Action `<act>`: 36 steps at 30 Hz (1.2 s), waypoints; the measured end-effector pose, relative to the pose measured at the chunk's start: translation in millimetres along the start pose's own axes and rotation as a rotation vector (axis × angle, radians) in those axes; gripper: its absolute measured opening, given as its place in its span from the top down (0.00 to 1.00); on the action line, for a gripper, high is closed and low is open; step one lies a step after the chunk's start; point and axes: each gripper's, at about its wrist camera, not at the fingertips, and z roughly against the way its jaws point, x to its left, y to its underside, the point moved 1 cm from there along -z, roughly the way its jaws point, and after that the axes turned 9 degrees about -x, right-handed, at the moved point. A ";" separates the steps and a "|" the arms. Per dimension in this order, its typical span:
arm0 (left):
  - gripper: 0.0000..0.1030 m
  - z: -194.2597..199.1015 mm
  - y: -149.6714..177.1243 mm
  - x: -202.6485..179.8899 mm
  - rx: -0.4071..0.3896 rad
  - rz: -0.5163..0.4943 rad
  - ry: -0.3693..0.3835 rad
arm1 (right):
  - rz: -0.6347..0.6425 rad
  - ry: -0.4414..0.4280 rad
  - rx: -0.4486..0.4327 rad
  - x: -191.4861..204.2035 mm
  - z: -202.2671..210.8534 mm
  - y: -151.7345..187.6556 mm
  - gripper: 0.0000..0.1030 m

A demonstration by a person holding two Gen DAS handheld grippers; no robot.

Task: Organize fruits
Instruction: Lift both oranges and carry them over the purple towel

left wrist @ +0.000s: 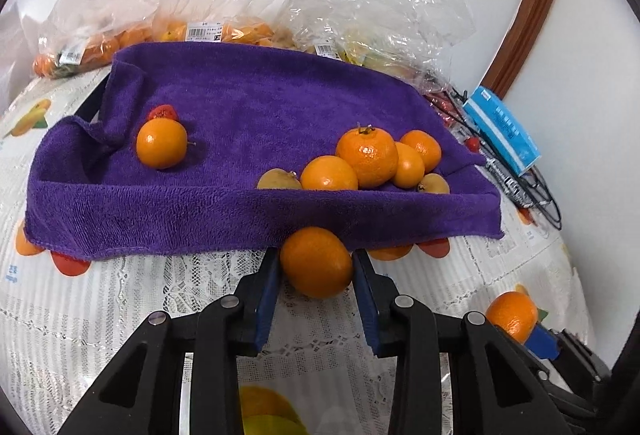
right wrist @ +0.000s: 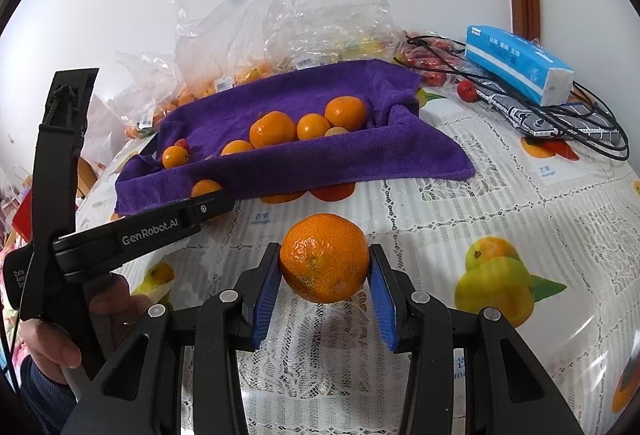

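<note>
Mid-step with one orange [left wrist: 316, 262] clenched in the left hand-held gripper [left wrist: 315, 263] beside the towel [left wrist: 224, 107], another orange [right wrist: 324, 258] clenched in the right hand-held gripper [right wrist: 325, 261] above the table [right wrist: 460, 203]; next, lift both over the towel's edge, then let go

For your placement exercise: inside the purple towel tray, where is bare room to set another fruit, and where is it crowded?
The purple towel tray is bare across its middle and back, between the lone orange at its left and the fruit cluster at its right. The right front corner is crowded. Behind the tray, plastic bags fill the table.
</note>
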 end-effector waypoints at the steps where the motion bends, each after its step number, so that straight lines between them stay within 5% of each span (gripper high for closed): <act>1: 0.67 0.6 0.1 0.9 -0.001 0.006 0.003 | 0.000 -0.002 0.002 0.2 -0.5 0.1 0.59; 18: 0.67 16.5 -1.2 3.6 -0.044 0.056 0.052 | 0.012 -0.001 -0.001 2.8 0.0 0.1 0.59; 24: 0.67 30.7 3.7 4.1 -0.068 0.031 0.030 | 0.011 0.001 -0.003 2.3 1.4 0.2 0.59; 29: 0.67 46.6 10.8 21.8 -0.089 0.019 -0.060 | 0.014 0.001 -0.007 1.9 2.5 -0.3 0.59; 36: 0.67 61.7 15.2 46.3 -0.088 0.072 -0.062 | 0.027 -0.027 -0.030 5.1 6.0 -0.6 0.59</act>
